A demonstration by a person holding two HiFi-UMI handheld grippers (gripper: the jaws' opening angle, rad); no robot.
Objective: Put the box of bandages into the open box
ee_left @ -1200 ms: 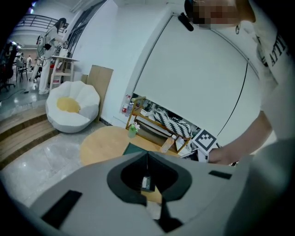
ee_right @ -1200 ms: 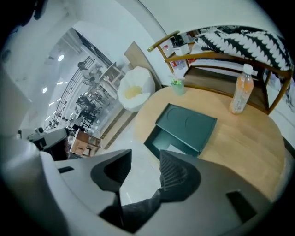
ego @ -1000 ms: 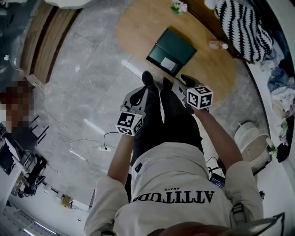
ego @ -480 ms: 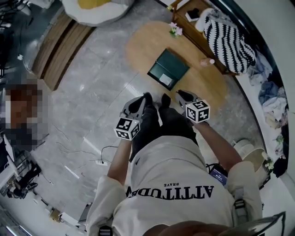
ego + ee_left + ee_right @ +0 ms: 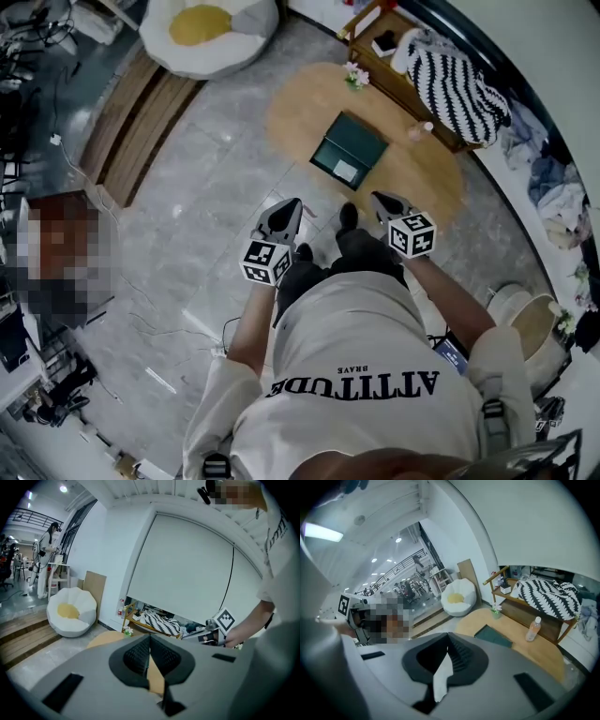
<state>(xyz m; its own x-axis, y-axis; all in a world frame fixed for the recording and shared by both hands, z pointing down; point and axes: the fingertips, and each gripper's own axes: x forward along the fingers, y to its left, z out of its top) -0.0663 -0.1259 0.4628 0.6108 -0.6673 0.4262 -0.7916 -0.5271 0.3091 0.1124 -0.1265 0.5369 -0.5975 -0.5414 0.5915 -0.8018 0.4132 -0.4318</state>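
Observation:
The dark green open box (image 5: 349,150) lies on an oval wooden table (image 5: 300,108) ahead of me; it also shows in the right gripper view (image 5: 493,636). A small white rectangle (image 5: 347,171) lies in it at its near edge; I cannot tell what it is. No box of bandages is clearly in view. My left gripper (image 5: 289,208) hangs above the floor, short of the table, shut with nothing in it (image 5: 150,637). My right gripper (image 5: 380,199) is beside it; its jaws have just been closing and meet on nothing (image 5: 449,637).
On the table stand a small flower pot (image 5: 354,75) and a pink bottle (image 5: 419,128). Behind it a wooden shelf carries a striped cloth (image 5: 459,80). A white beanbag (image 5: 208,28) sits at the far left. A person (image 5: 56,253) stands at the left. Cables lie across the floor.
Both grippers have risen and moved a little apart as the person straightens up. The table and the green box now look smaller and further off.

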